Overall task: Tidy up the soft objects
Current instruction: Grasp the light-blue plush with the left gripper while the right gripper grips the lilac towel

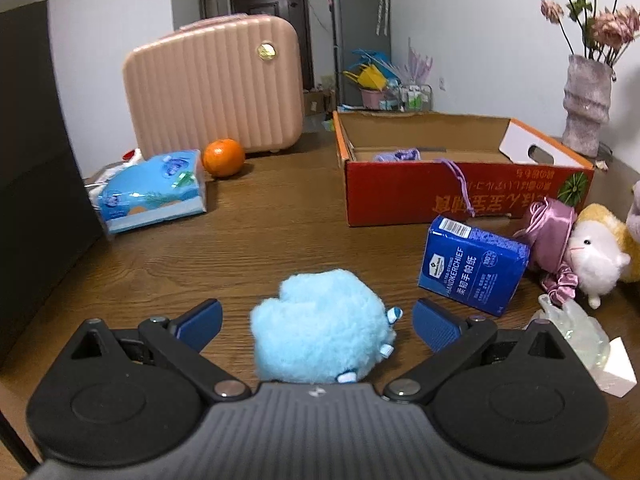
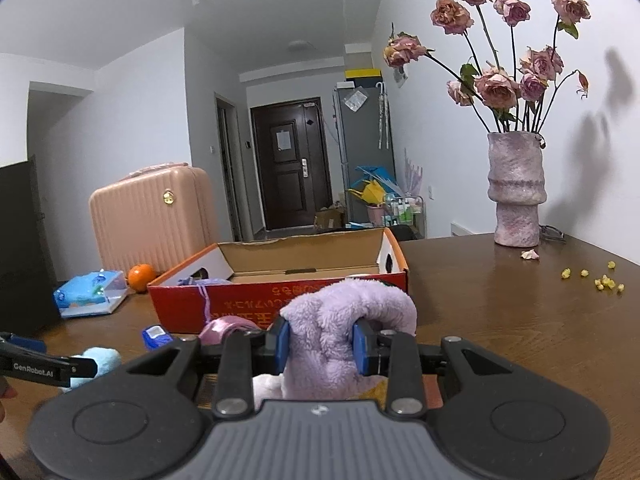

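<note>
My left gripper [image 1: 316, 320] is spread wide around the blue plush [image 1: 320, 328] on the near table [image 1: 256, 240]. Only the right view shows my right gripper [image 2: 322, 346] pinching the purple plush [image 2: 344, 332], near the red box [image 2: 240, 300].

"HANDKERCHIEF" and "100" are printed on the blue tissue pack [image 1: 474, 265], and "GenRobot.AI" is written on the left tool [image 2: 44, 366].
</note>
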